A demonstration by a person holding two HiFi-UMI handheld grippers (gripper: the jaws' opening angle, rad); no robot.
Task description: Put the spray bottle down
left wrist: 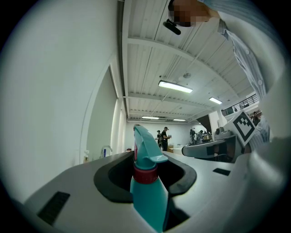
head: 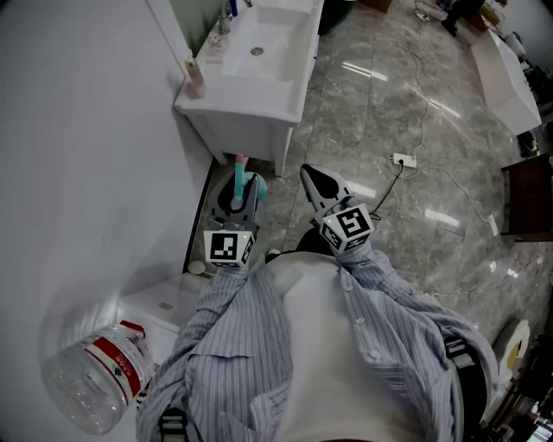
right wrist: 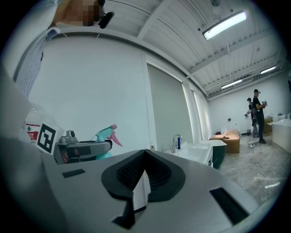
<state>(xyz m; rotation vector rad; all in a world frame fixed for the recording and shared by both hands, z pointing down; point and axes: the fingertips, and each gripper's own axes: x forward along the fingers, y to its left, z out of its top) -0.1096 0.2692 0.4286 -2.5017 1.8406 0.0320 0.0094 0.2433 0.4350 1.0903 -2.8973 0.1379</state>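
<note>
Spray bottle (head: 256,187), teal with a red collar and a pink trigger, is clamped upright in the left tool (head: 235,200), just in front of the near left corner of the white sink (head: 285,82) cabinet and not set down. In the left gripper view the bottle (left wrist: 148,191) stands between the two jaws, both pressing on its body, with the neck and spray head above them. Far on the near left of the sink, by the person's left sleeve (head: 229,345), a large clear water bottle (head: 95,380) with a red label lies tilted; what carries it is unclear. A small pink bottle (head: 195,78) stands on the sink's left front corner, against the white wall (head: 78,173). A tap (head: 226,19) sits at the sink's back left. The right tool (head: 315,179) is just right of the spray bottle, apart from it, in front of the sink's near right corner, jaws together to a point. The right gripper view shows the same tool (right wrist: 144,157) with the dark pads meeting and nothing held. Right of the sink, a white power strip (head: 402,160) lies on the grey marble floor (head: 432,224) with its cable (head: 428,104) running away across it. Well right of the sink, a dark cabinet (head: 527,198) stands at the edge of the view.
</note>
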